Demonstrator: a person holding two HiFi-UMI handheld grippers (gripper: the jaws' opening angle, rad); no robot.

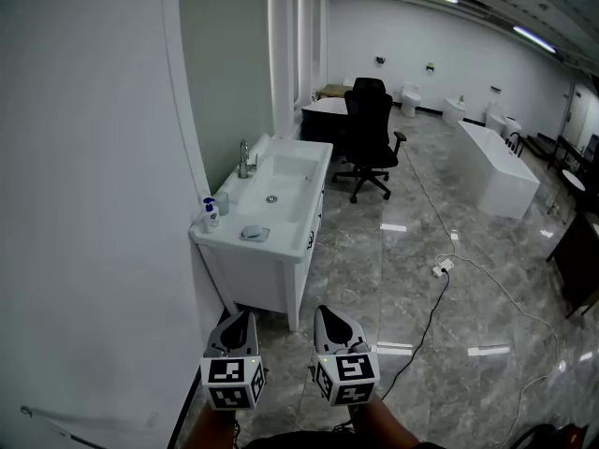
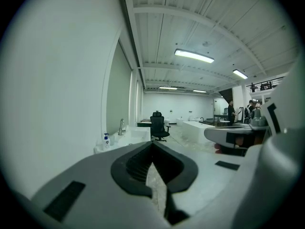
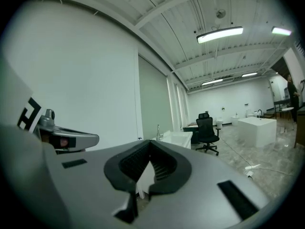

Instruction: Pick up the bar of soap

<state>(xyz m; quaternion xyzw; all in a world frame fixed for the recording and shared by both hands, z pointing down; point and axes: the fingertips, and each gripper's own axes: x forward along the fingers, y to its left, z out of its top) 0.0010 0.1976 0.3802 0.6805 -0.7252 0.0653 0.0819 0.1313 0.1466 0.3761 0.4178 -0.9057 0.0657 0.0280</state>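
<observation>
The bar of soap [image 1: 254, 233] is a greyish lump on a small dish at the front of the white vanity top [image 1: 298, 215], left of the middle in the head view. Both grippers hover over the floor well short of the vanity, pointing towards it. My left gripper [image 1: 246, 317] is shut and empty, its tips meeting in the left gripper view [image 2: 152, 144]. My right gripper [image 1: 323, 311] is beside it, also shut with nothing held [image 3: 150, 144]. The soap is too small to make out in either gripper view.
A blue-capped pump bottle [image 1: 211, 211], a cup [image 1: 223, 202] and a faucet [image 1: 244, 159] stand by the basin along the left wall. A black office chair [image 1: 369, 138] is behind the vanity. A white bathtub [image 1: 496, 168] stands at right, and a cable [image 1: 432, 293] runs over the marble floor.
</observation>
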